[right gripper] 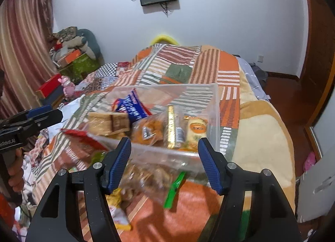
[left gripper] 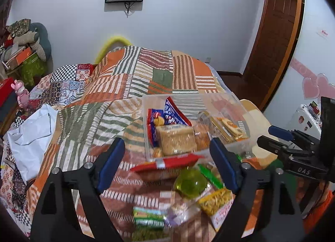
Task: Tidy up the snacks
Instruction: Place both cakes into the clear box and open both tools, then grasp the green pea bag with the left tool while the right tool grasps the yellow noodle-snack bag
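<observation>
Looking through the left wrist camera, I saw one clear plastic bin (left gripper: 228, 103) on the patchwork quilt (left gripper: 129, 78), holding a blue biscuit pack (left gripper: 174, 114), a tan cracker block (left gripper: 177, 141) and one gold-wrapped pack (left gripper: 227, 127). My left gripper (left gripper: 167, 161) stood spread wide, empty, above one red packet (left gripper: 167, 163) and one green jelly cup (left gripper: 191, 183).

From the right wrist, my right gripper (right gripper: 164, 163) was likewise parted, holding nothing, before the bin's near wall; one green stick (right gripper: 174, 189) lay below it.

Both wrist views near, sharing bin (left gripper: 228, 99)
</observation>
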`<state>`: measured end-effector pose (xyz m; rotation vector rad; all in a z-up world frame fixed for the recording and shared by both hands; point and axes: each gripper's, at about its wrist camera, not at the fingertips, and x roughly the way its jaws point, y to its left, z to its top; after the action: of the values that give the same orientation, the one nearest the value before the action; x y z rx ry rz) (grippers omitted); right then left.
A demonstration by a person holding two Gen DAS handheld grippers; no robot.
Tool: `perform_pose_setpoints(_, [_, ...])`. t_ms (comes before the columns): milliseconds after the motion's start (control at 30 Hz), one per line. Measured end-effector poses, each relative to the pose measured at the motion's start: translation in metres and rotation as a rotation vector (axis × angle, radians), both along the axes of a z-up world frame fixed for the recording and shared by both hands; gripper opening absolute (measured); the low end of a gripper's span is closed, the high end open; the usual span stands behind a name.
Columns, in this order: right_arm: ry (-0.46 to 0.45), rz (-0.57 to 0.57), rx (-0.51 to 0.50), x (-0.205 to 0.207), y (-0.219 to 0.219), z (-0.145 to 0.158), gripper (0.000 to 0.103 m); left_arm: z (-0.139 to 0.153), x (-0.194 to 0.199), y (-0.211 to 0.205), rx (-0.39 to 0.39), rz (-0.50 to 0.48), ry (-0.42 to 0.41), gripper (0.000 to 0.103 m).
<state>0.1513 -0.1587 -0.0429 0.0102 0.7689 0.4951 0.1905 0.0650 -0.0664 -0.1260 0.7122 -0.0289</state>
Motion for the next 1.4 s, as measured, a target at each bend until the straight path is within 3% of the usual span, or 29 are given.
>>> perform_pose_setpoints(67, [0.0,0.01,0.018,-0.009,0.0,0.001,0.065,0.0,-0.009,0.003,0.001,0.005,0.003,0.091])
perform_pose_setpoints(300, [0.029,0.039,0.056,-0.032,0.009,-0.005,0.065,-0.014,-0.033,0.011,-0.016,0.021,0.05,0.093])
perform_pose_setpoints(700, [0.135,0.116,0.019,-0.051,0.035,-0.043,0.065,-0.082,-0.045,0.022,-0.04,0.047,0.24,0.093])
perform_pose_setpoints(1000, [0.221,0.166,0.002,-0.05,0.055,-0.072,0.065,-0.118,-0.047,0.029,-0.043,0.041,0.307,0.093])
perform_pose_setpoints(1233, [0.261,0.191,-0.014,-0.049,0.067,-0.085,0.065,-0.13,-0.05,0.031,-0.005,0.042,0.276,0.081])
perform_pose_setpoints(1400, [0.259,0.18,-0.005,-0.048,0.065,-0.085,0.063,-0.131,-0.047,0.029,0.013,0.036,0.246,0.058])
